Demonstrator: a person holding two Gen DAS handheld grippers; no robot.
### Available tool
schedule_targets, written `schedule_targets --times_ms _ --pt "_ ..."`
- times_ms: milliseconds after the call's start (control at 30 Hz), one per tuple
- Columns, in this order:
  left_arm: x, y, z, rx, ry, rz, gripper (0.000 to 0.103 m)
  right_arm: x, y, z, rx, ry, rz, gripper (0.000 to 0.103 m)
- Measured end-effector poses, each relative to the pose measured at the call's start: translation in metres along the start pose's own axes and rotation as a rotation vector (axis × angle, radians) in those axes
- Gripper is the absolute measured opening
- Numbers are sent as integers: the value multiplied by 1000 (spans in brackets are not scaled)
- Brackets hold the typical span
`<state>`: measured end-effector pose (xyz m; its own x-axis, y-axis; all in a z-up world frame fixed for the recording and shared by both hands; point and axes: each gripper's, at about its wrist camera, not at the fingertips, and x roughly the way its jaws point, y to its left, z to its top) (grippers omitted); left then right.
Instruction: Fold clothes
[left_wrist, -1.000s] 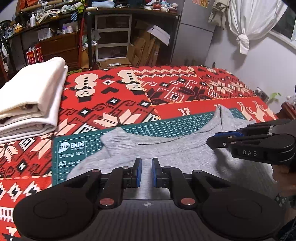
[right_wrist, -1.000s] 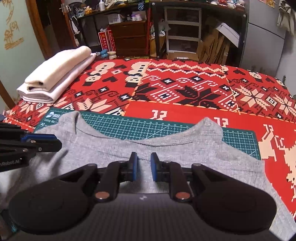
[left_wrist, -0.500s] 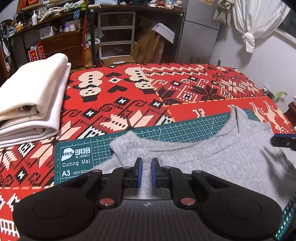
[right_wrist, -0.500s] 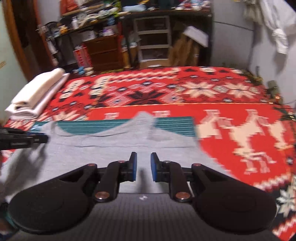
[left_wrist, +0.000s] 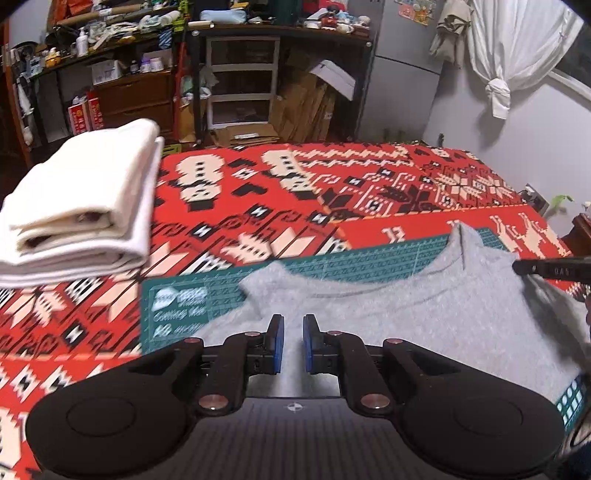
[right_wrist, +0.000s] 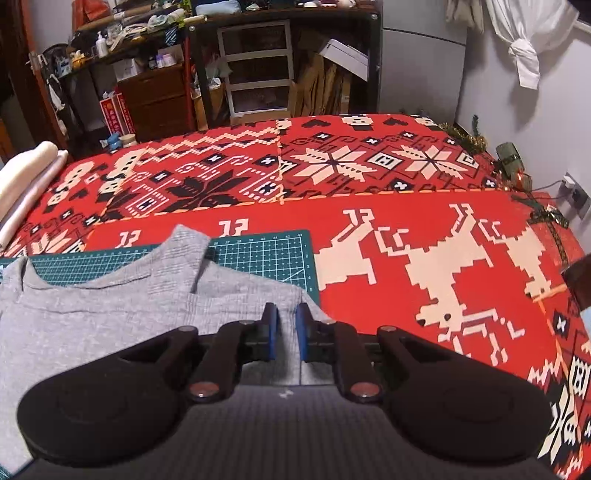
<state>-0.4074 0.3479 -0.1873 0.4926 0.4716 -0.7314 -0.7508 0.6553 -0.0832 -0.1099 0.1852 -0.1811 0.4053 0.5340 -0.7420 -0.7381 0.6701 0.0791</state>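
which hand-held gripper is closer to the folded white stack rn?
Left. The left hand-held gripper is over the gray shirt's left shoulder, nearer the folded white stack. The right hand-held gripper is at the shirt's far-side edge.

Dim indoor light, strong fisheye bending at edges, dark vignetted corners, left wrist view motion-blurred

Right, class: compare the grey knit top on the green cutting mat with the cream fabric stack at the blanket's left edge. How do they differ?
The grey knit top lies spread out in a single flat layer; the cream fabric stack is folded into several thick layers. The grey top rests on the green cutting mat; the cream stack sits straight on the red patterned blanket. The grey top is heathered, the cream stack plain. Both are soft textiles, and neither is gripped.
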Motion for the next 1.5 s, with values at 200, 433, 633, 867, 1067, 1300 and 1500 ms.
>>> schedule_targets --times_ms 200,433,633,867,1067,1300,1500 --pt "-12 21 -23 -50 30 40 10 -9 -1 5 6 -18 1 13" --pt "-6 33 -33 -83 52 71 10 -36 4 -8 1 -38 60 14" --pt "-4 39 -35 -69 45 73 15 -23 5 -22 -20 15 31 14" --pt "-13 49 -43 -94 41 100 14 -22 -7 -24 7 11 19 15" --pt "-24 62 -41 -85 28 146 13 -38 -11 -21 12 -15 20 17" --pt "-18 71 -42 -28 41 153 43 -40 -33 -23 77 3 -5 20" --pt "-13 67 -42 -9 33 127 2 -47 -36 -27 74 -1 -11 22"
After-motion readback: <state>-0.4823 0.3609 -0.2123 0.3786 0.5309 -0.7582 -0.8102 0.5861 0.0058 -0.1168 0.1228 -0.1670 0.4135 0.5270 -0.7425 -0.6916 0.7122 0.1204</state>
